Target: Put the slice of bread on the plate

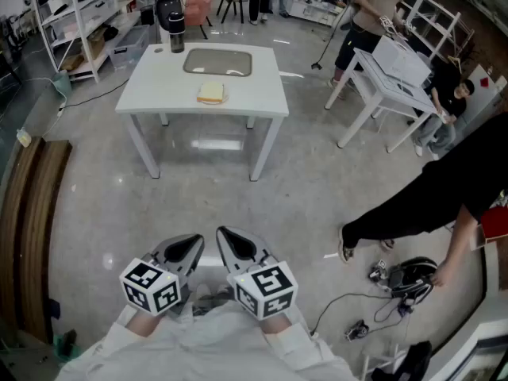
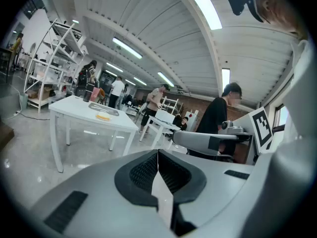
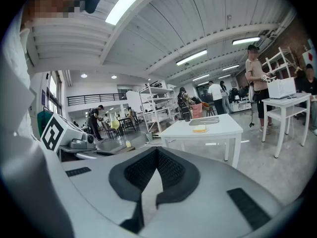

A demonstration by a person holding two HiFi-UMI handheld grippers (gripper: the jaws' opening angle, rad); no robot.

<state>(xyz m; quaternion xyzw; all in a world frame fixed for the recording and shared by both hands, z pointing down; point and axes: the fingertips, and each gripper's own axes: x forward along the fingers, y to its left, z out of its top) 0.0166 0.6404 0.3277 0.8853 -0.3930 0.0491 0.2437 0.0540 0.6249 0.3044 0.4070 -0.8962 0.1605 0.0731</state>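
While left gripper (image 1: 190, 244) and right gripper (image 1: 230, 240) hang far from white tabletop (image 1: 151, 78), fingers pressed together, empty, pale square bread slice (image 1: 211, 93) lies between grey rectangular plate (image 1: 218, 62) and near edge.

Counter (image 1: 151, 74): white, four-legged, standing well ahead on the grey floor (image 1: 238, 205).
Dark cup (image 1: 175, 36): upright at the counter's far left corner.
Shelving (image 1: 75, 18): white rack at far left, loaded.
Second table (image 1: 373, 86): white, to the right, carrying a white box (image 1: 401, 60).
Person (image 1: 444, 189): dark-clothed, bent over, one hand at black gear (image 1: 411, 276) on the floor.
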